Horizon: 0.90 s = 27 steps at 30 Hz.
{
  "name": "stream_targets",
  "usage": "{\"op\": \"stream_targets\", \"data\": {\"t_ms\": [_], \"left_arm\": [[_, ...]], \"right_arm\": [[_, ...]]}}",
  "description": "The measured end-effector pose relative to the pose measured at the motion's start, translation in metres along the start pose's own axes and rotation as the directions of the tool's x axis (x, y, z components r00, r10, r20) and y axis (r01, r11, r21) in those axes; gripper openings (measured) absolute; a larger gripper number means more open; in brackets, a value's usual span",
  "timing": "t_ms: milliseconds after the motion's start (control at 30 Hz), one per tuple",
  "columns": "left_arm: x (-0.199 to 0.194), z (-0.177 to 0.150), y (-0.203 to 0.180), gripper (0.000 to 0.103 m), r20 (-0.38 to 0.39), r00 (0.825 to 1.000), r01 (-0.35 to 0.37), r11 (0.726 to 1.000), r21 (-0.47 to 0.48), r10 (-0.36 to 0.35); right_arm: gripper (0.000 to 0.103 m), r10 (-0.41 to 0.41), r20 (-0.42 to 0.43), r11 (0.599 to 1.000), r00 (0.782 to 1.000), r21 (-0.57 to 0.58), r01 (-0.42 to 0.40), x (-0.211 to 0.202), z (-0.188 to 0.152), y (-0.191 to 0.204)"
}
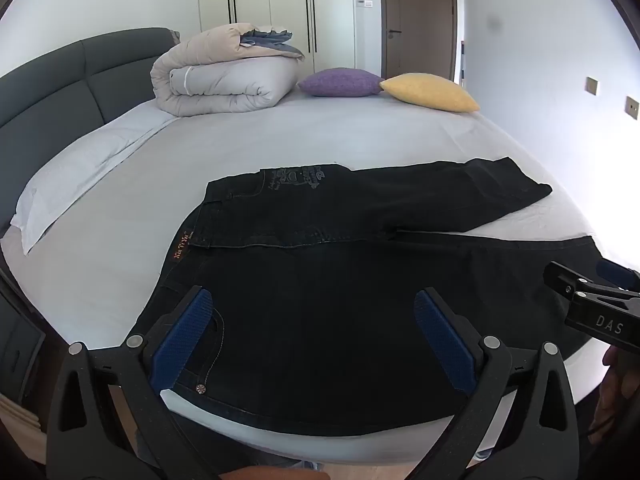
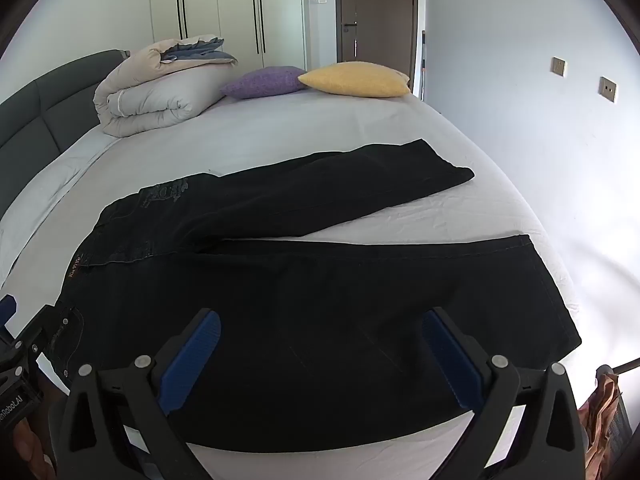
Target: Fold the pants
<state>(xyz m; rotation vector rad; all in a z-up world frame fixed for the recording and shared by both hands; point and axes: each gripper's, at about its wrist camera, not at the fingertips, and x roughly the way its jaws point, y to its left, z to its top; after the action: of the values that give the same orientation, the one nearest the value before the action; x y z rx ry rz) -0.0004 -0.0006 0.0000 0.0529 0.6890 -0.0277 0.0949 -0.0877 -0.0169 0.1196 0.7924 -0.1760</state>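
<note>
Your left hand-held gripper [image 1: 308,334] hangs released over the waistband end of the pants [image 1: 340,264], which lie spread flat on the bed [image 1: 280,140], legs parted. This dark denim looks heavy, limp and grippy, so pinch thick seams. Your right hand-held gripper [image 2: 320,354], also released, hovers over the near leg.

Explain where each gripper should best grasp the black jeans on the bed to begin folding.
The black jeans lie flat, legs spread. Probably take the near leg's outer edge: left gripper at the waist pocket corner, right gripper near the hem, both from the bed's near side, folding onto the far leg.
</note>
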Motion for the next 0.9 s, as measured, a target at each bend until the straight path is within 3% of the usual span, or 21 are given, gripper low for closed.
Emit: {"op": "stream_targets", "data": {"t_ms": [900], "left_arm": [[0.004, -0.003, 0.008, 0.103, -0.009, 1.000, 0.003, 1.000, -0.011, -0.003]], "right_arm": [[0.103, 0.003, -0.001, 1.000, 1.000, -0.017, -0.003, 0.002, 0.001, 0.007]]}}
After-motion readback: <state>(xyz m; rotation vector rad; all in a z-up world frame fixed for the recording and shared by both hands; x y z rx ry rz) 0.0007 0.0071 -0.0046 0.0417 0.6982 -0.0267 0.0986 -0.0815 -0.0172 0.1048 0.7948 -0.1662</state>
